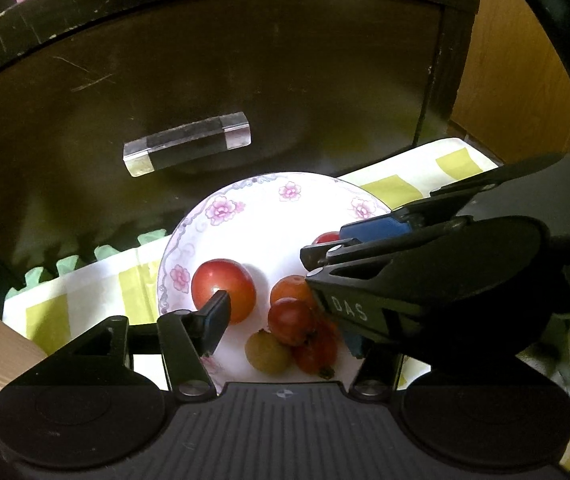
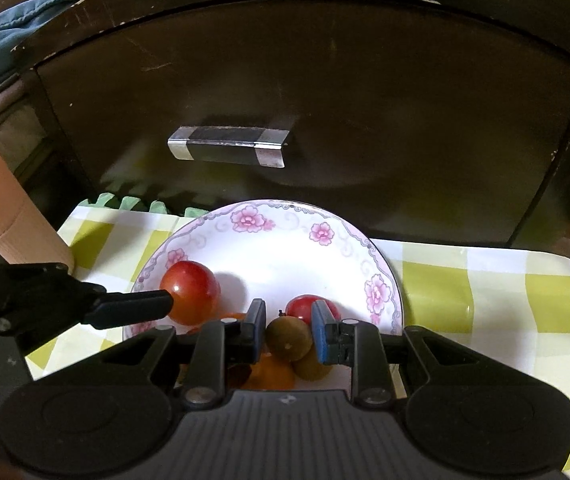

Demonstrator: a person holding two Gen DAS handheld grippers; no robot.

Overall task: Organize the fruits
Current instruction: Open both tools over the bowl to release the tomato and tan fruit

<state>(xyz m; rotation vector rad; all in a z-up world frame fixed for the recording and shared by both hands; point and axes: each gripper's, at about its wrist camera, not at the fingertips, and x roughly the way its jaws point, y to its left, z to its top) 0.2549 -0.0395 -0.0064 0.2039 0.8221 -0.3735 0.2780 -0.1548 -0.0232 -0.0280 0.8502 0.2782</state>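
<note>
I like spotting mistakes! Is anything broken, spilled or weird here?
Nothing is spilled: all the fruit sits on the flowered plate. The only damage is on the dark cabinet behind it, with chipped paint along its top edge and scratches on its front.
</note>
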